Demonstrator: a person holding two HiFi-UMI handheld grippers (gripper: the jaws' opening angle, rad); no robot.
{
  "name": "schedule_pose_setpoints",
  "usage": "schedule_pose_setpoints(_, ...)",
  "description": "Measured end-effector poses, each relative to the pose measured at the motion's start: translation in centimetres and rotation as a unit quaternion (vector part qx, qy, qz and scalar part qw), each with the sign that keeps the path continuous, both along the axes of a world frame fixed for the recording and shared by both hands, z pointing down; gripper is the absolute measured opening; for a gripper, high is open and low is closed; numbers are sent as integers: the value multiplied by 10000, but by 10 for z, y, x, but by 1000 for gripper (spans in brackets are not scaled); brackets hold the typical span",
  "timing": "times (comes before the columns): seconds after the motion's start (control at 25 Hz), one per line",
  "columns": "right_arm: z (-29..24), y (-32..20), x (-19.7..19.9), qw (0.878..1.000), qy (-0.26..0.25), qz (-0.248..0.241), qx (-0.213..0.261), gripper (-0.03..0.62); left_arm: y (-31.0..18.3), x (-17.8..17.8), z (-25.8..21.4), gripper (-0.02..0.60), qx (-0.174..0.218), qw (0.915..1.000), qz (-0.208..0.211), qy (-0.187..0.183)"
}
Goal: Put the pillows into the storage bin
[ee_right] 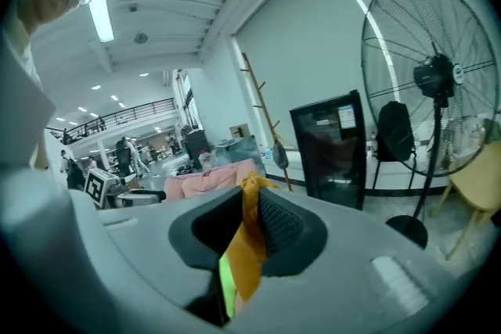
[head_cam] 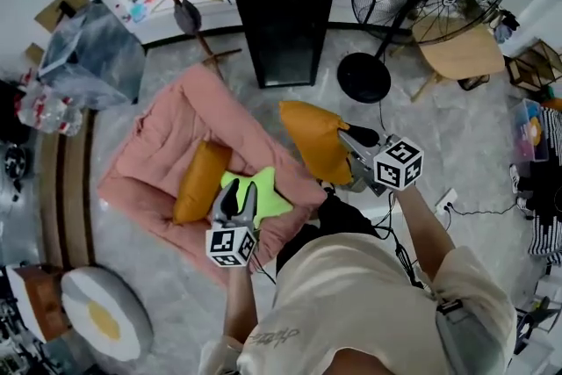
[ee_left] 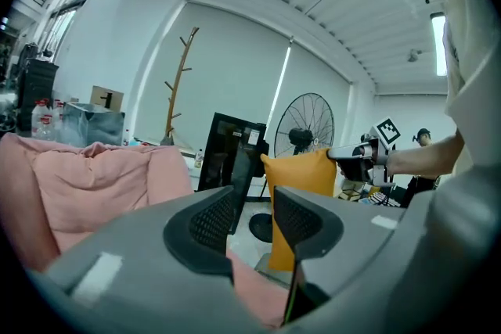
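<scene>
Progress approx 2/3: orange pillow (head_cam: 200, 182) & lime star pillow (head_cam: 256, 194) lie in pink storage bin (head_cam: 156, 136), second orange pillow (head_cam: 314, 140) hangs by bin's right edge, pinched in right gripper (ee_right: 249, 209); left gripper (ee_left: 254, 217) over bin, wide, empty.
</scene>
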State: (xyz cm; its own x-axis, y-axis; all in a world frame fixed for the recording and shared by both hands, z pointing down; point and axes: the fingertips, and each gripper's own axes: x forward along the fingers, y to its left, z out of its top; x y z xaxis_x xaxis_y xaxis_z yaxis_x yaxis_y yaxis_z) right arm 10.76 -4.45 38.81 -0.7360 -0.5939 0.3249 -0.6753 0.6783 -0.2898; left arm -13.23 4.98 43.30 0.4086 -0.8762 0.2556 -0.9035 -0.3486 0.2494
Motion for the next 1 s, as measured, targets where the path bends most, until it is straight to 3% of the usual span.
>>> schedule_pose_setpoints(0.28, 52, -1, 109, 9933, 464, 1009, -318, 61, -15, 41, 5, 175, -93, 9995, 306, -13)
schedule_pose_setpoints(0.56, 132, -6, 188, 9799, 882, 1549, -892, 61, -27, 76, 13, 175, -462, 9972, 520, -265)
schedule_pose_setpoints(1.0, 291, -30, 243, 9651, 1222, 1527, -1739, 61, -63, 140, 53, 175, -1147, 9897, 681, -523)
